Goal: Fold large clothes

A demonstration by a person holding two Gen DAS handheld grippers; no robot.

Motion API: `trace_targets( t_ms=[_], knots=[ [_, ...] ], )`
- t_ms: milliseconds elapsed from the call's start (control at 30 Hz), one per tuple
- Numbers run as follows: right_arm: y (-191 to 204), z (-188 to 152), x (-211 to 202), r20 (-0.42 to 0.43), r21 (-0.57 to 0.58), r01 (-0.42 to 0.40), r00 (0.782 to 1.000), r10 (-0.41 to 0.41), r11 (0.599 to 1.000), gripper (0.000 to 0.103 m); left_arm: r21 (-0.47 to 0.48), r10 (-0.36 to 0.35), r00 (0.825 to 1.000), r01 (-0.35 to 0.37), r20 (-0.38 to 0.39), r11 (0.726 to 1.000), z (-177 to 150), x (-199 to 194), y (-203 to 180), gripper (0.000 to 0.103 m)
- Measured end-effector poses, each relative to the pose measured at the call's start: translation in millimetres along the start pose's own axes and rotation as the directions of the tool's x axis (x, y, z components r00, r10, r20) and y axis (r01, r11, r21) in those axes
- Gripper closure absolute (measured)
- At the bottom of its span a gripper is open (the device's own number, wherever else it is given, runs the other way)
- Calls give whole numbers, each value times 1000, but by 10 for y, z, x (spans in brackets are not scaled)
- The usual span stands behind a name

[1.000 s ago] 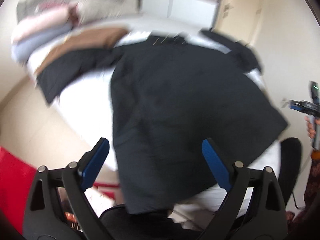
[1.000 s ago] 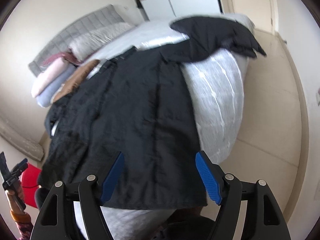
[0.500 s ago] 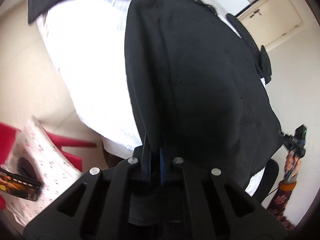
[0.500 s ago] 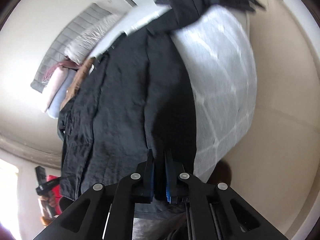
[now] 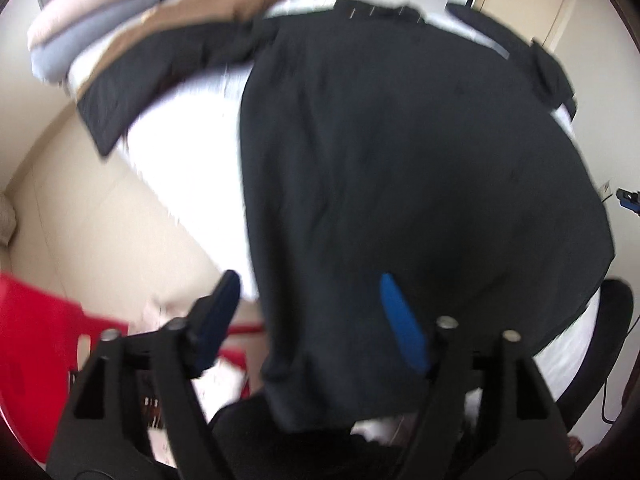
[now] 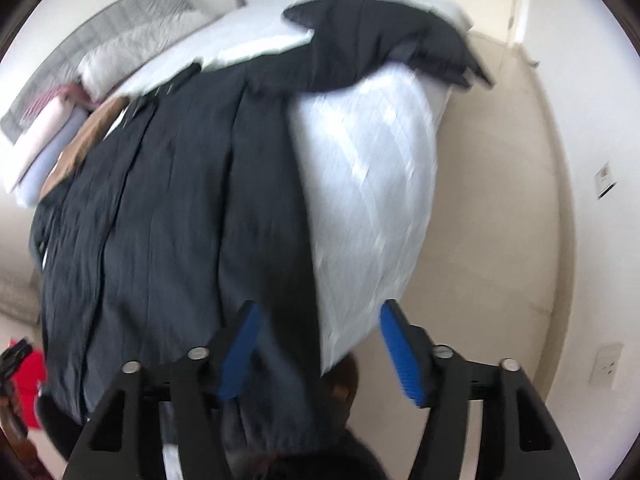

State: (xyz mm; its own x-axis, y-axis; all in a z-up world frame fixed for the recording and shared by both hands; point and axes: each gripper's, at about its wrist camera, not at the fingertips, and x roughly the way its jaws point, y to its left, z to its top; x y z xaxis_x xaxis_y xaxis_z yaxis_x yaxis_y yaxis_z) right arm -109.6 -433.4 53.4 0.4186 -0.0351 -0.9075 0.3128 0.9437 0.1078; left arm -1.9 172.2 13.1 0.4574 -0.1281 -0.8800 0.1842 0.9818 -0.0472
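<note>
Lying flat across the white bed point(image 5: 192, 128), the black garment point(image 5: 400, 168) covers most of the mattress, collar at the far end and hem at the near edge, where it hangs over slightly.

Far left: stacked pillows point(image 5: 84, 28) and a brown cloth point(image 5: 208, 4) sit near the headboard. One sleeve point(image 5: 132, 84) extends left over the bed edge. A red chair point(image 5: 36, 340) stands at the near left, on the floor.

Left gripper point(image 5: 308, 320): jaws opening. The hem's left corner lies between the blue pads point(image 5: 400, 328), but neither pad presses on it; the left pad hangs over the floor, just beside the cloth edge.

Right gripper point(image 6: 320, 352): jaws opening. The garment's point(image 6: 172, 208) right hem edge hangs between the pads point(image 6: 396, 352), with no contact visible. Right of that edge, bare bed sheet point(image 6: 372, 184) shows. The second sleeve point(image 6: 380, 44) lies spread over the far right corner of the bed.

Both views are motion-blurred; fine fabric detail cannot be read.
</note>
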Motion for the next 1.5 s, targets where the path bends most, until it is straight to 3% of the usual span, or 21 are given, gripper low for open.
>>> trace_targets(
  t_ms=[167, 267, 400, 467, 533, 667, 767, 900, 967, 1000, 1033, 1100, 1133, 1267, 1367, 1433, 1500],
  knots=[
    [121, 693, -38, 49, 27, 34, 998, -35, 999, 37, 46, -74, 991, 69, 112, 997, 531, 34, -407, 17],
    [247, 1134, 60, 74, 32, 71, 995, -73, 997, 36, 29, -129, 982, 126, 138, 992, 910, 377, -652, 12],
    [437, 1655, 300, 91, 2, 126, 988, -126, 992, 34, -2, -238, 966, 240, 101, 971, 1293, 1034, -907, 12],
    [525, 1934, 485, 106, -16, 174, 980, -171, 985, 34, -18, -256, 958, 261, 125, 965, 1287, 1225, -1036, 12],
    [593, 2197, 675, 117, -27, 221, 969, -216, 975, 34, -7, -232, 965, 235, 119, 972, 1246, 1370, -1093, 12],
    [625, 2761, 1044, 174, -3, 309, 937, -304, 951, 34, 57, -219, 961, 212, 170, 976, 1165, 1388, -1205, 12],
    [571, 3158, 1310, 204, 54, 338, 917, -342, 940, 34, 72, -247, 958, 238, 146, 968, 1141, 1447, -1281, 12],
    [487, 3546, 1677, 230, 97, 467, 849, -476, 879, 34, 88, -213, 969, 203, 129, 975, 1195, 1550, -1353, 12],
    [396, 3632, 1824, 203, 111, 497, 836, -509, 861, 36, 99, -204, 970, 192, 129, 976, 1204, 1554, -1386, 12],
    [348, 3650, 1881, 185, 119, 506, 834, -519, 855, 44, 105, -199, 971, 187, 129, 977, 1204, 1553, -1404, 12],
    [313, 3676, 1905, 178, 122, 500, 839, -514, 857, 64, 107, -196, 972, 183, 130, 977, 1199, 1553, -1416, 12],
    [244, 3678, 1865, 175, 116, 438, 874, -453, 891, 94, 113, -189, 973, 174, 131, 978, 1207, 1556, -1449, 12],
    [235, 3639, 1747, 198, 115, 422, 877, -437, 899, 95, 115, -186, 974, 172, 132, 978, 1210, 1557, -1458, 12],
    [296, 3398, 1143, 330, 54, 479, 820, -468, 876, 98, 109, -190, 973, 177, 131, 978, 1211, 1543, -1461, 12],
    [180, 3077, 653, 389, 63, 476, 798, -461, 877, 98, 102, -199, 972, 187, 124, 977, 1203, 1520, -1460, 12],
    [18, 2853, 441, 408, 87, 472, 787, -463, 877, 98, 97, -205, 972, 195, 114, 976, 1197, 1508, -1468, 12],
    [-216, 2507, 313, 395, 120, 455, 793, -463, 882, 98, 90, -217, 970, 208, 108, 974, 1191, 1483, -1479, 12]
  ],
)
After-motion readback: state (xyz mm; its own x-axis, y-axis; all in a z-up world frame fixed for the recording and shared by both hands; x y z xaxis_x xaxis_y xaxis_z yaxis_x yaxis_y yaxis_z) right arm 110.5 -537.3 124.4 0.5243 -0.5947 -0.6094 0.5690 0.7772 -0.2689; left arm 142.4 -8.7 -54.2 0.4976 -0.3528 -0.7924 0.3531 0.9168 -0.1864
